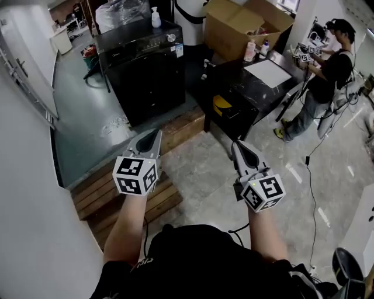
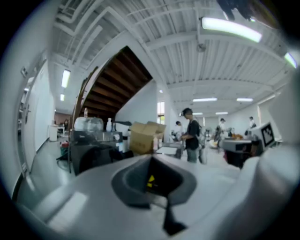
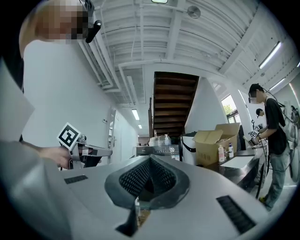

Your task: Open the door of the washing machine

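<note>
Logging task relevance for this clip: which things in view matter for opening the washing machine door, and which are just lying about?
Belong to the job:
- washing machine
- left gripper and right gripper, both shut, empty, short of the machine

Just lying about:
- pump bottle on the machine
- cardboard box
- white sheet on the black table
- wooden platform

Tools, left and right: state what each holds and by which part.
Nothing is held. The left tool and the right tool are both shut with nothing between their jaws, well short of the washing machine.
</note>
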`<action>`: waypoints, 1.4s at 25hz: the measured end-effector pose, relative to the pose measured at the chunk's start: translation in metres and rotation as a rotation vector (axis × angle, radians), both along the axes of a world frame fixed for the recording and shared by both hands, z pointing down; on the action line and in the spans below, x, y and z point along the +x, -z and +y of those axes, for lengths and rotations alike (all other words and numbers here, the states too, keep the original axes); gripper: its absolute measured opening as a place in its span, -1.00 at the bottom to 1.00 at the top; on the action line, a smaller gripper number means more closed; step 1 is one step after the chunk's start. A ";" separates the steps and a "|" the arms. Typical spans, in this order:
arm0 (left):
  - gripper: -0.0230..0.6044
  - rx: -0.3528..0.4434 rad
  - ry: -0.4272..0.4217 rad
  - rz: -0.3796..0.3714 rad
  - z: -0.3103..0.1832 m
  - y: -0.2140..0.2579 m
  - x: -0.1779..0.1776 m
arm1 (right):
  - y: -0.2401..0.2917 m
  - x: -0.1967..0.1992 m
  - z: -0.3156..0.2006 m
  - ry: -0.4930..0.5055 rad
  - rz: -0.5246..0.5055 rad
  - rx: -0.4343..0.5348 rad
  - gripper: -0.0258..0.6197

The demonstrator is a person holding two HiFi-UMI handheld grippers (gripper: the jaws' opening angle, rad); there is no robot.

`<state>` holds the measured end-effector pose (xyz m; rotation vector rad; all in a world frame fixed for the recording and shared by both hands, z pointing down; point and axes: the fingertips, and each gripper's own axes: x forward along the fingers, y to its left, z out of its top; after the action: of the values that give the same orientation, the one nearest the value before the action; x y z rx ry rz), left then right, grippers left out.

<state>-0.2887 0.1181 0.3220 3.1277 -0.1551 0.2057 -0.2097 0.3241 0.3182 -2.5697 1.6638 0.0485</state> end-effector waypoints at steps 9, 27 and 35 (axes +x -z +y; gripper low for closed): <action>-0.90 -0.024 0.006 -0.008 0.039 -0.015 0.008 | -0.021 0.014 0.043 -0.031 -0.065 -0.021 -0.94; -0.90 -0.102 0.003 -0.032 0.004 -0.050 0.060 | -0.060 0.047 0.011 0.023 -0.148 -0.095 -0.94; -0.90 -0.143 0.019 -0.018 -0.064 -0.056 0.124 | -0.061 0.109 -0.038 0.015 -0.146 -0.145 -0.94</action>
<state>-0.1643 0.0540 0.3776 2.9819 -0.1630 0.2331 -0.1004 0.2859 0.3797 -2.5899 1.6915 -0.2638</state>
